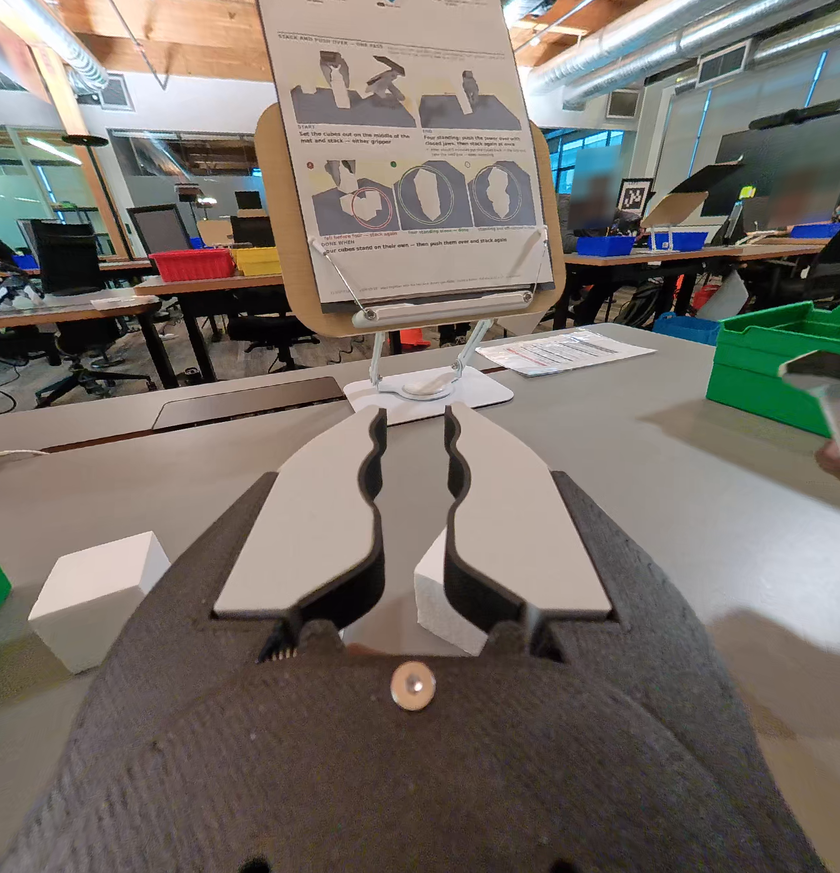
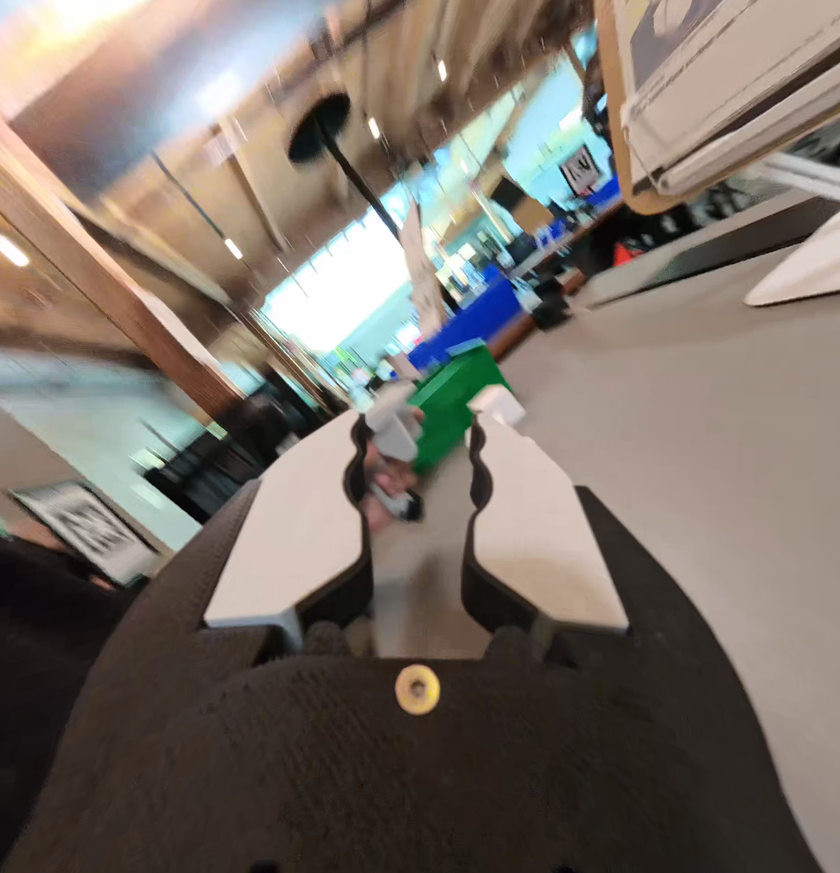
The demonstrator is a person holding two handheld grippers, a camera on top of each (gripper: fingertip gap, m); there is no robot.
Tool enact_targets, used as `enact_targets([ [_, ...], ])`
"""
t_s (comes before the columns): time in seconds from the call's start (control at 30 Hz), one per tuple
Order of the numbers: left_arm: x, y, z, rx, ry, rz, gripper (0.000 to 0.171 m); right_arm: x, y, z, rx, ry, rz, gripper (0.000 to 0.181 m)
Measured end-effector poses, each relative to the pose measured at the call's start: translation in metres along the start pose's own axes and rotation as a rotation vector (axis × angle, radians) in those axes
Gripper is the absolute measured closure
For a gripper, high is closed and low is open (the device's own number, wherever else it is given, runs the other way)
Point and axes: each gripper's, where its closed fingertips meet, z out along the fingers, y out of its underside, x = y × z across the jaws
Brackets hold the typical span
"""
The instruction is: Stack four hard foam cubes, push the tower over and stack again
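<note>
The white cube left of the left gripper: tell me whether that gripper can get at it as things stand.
Probably yes. The white cube sits alone on the grey table, nothing on or against it. The left gripper is open and empty, but must swing left first.

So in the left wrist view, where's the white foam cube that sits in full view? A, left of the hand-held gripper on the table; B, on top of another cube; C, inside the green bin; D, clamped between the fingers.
A: the white foam cube sits alone on the grey table, left of the open left hand-held gripper.
</note>
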Motion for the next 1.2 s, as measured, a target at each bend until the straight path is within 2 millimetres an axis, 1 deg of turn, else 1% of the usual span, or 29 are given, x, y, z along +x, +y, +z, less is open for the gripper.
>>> enact_targets([
  [0.03,-0.003,-0.001,-0.001,0.006,-0.01,-0.016,0.149,-0.001,-0.01,-0.006,0.056,-0.048,0.102,0.149],
  [0.1,-0.01,-0.006,-0.004,0.034,-0.033,-0.059,0.154,0.004,-0.021,-0.017,0.103,-0.11,0.254,0.168],
  [0.13,-0.014,-0.008,-0.005,0.043,-0.042,-0.078,0.155,0.01,-0.023,-0.021,0.103,-0.105,0.274,0.17],
  [0.2,-0.019,-0.008,-0.007,0.044,-0.057,-0.094,0.155,0.026,-0.021,-0.024,0.066,0.002,0.205,0.166],
  [0.27,-0.022,-0.009,-0.008,0.044,-0.073,-0.077,0.155,0.042,-0.01,-0.023,-0.023,0.146,0.06,0.159],
  [0.3,-0.023,-0.009,-0.008,0.042,-0.077,-0.061,0.155,0.05,-0.001,-0.021,-0.088,0.216,-0.009,0.159],
  [0.37,-0.022,-0.007,-0.007,0.033,-0.078,-0.038,0.155,0.056,0.013,-0.017,-0.197,0.274,-0.13,0.158],
  [0.43,-0.019,-0.004,-0.006,0.018,-0.066,-0.035,0.155,0.057,0.02,-0.011,-0.242,0.283,-0.204,0.16],
  [0.5,-0.017,-0.001,-0.004,0.005,-0.054,-0.035,0.154,0.058,0.025,-0.003,-0.272,0.288,-0.257,0.148],
  [0.53,-0.016,0.001,-0.002,-0.002,-0.05,-0.037,0.154,0.059,0.03,0.001,-0.302,0.289,-0.279,0.137],
  [0.57,-0.016,0.003,-0.001,-0.01,-0.047,-0.044,0.153,0.06,0.038,0.005,-0.343,0.289,-0.303,0.124],
  [0.63,-0.017,0.007,0.001,-0.028,-0.039,-0.068,0.152,0.063,0.058,0.013,-0.453,0.283,-0.385,0.108],
  [0.7,-0.017,0.01,0.003,-0.044,-0.031,-0.093,0.151,0.067,0.079,0.02,-0.575,0.276,-0.503,0.101],
  [0.77,-0.016,0.013,0.005,-0.056,-0.024,-0.108,0.151,0.073,0.092,0.028,-0.66,0.282,-0.629,0.1],
  [0.83,-0.016,0.014,0.005,-0.066,-0.021,-0.109,0.15,0.074,0.1,0.037,-0.706,0.261,-0.698,0.1],
  [0.9,-0.015,0.016,0.006,-0.076,-0.02,-0.103,0.15,0.075,0.105,0.046,-0.727,0.231,-0.697,0.1],
  [1.0,-0.013,0.02,0.007,-0.096,-0.009,-0.094,0.149,0.079,0.106,0.057,-0.731,0.202,-0.655,0.1],
  [1.1,-0.011,0.023,0.008,-0.112,-0.001,-0.085,0.148,0.086,0.108,0.059,-0.763,0.199,-0.651,0.101],
  [1.2,-0.009,0.025,0.009,-0.128,0.006,-0.075,0.147,0.086,0.108,0.057,-0.762,0.206,-0.659,0.115],
])
